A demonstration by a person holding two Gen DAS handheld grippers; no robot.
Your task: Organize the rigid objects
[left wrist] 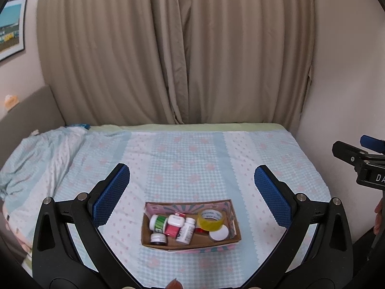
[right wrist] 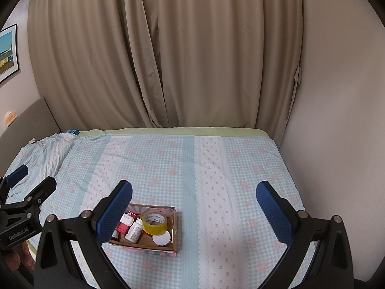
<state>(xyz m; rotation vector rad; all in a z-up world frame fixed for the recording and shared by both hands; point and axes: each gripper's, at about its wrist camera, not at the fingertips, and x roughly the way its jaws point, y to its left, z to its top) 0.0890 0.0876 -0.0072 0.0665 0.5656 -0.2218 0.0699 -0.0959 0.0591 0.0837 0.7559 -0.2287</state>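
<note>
A shallow cardboard box (left wrist: 233, 219) sits on the bed, also in the right wrist view (right wrist: 175, 228). Inside it lie a yellow tape roll (left wrist: 211, 219) (right wrist: 154, 222), a green-labelled white bottle (left wrist: 158, 222), a white bottle (left wrist: 185, 230) (right wrist: 133, 232), a red-and-white container (left wrist: 173, 225) (right wrist: 124, 224), a small dark jar (left wrist: 158, 239) and a white round lid (left wrist: 218, 234) (right wrist: 161, 238). My left gripper (left wrist: 192, 183) is open and empty, held above and behind the box. My right gripper (right wrist: 194, 198) is open and empty, to the right of the box; its left finger hides the box's left end.
The bed has a blue checked sheet (right wrist: 216, 168) with a crumpled blanket (left wrist: 36, 159) at the left. Beige curtains (left wrist: 180, 48) hang behind, a wall (right wrist: 336, 120) stands on the right, and a padded headboard (left wrist: 28, 115) on the left.
</note>
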